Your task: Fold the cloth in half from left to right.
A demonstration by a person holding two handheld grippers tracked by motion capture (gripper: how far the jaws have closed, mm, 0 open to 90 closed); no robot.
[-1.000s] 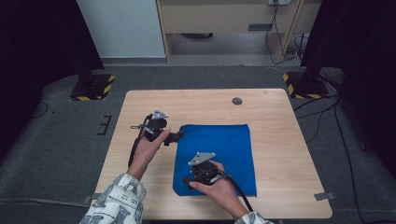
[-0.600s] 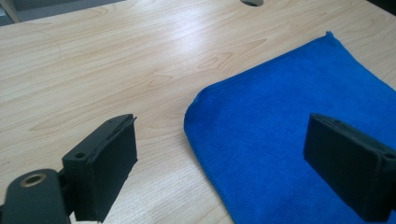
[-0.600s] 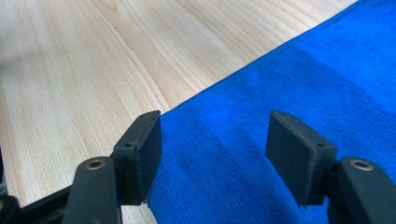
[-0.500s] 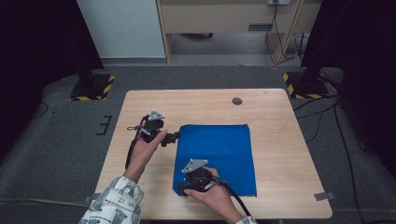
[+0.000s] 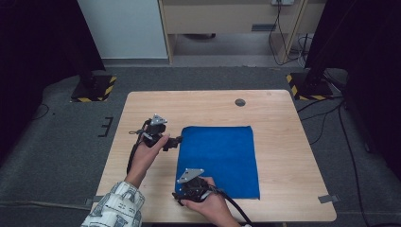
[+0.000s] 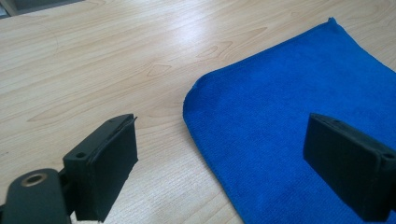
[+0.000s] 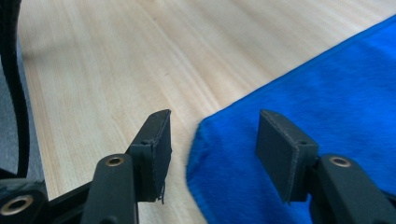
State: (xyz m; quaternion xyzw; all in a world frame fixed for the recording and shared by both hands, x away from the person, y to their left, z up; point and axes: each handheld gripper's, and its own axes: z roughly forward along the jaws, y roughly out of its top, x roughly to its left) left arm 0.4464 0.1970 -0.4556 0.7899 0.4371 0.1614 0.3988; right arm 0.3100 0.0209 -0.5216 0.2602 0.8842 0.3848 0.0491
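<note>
In the high view, the right hand-held gripper (image 5: 182, 197) has slid toward the lower left of the frame, leaving the middle of the blue cloth (image 5: 222, 156) for the cloth's near left corner, close to the bottom edge of the tabletop (image 5: 283, 123). The hand (image 5: 210, 208) carrying it now sits lower in the picture, largely cut by the bottom border. Its jaws have just been closing; in the right gripper view they stand apart with the cloth's corner between them, not pinched. More blue cloth lies bare at lower centre where gripper and hand had covered it.
</note>
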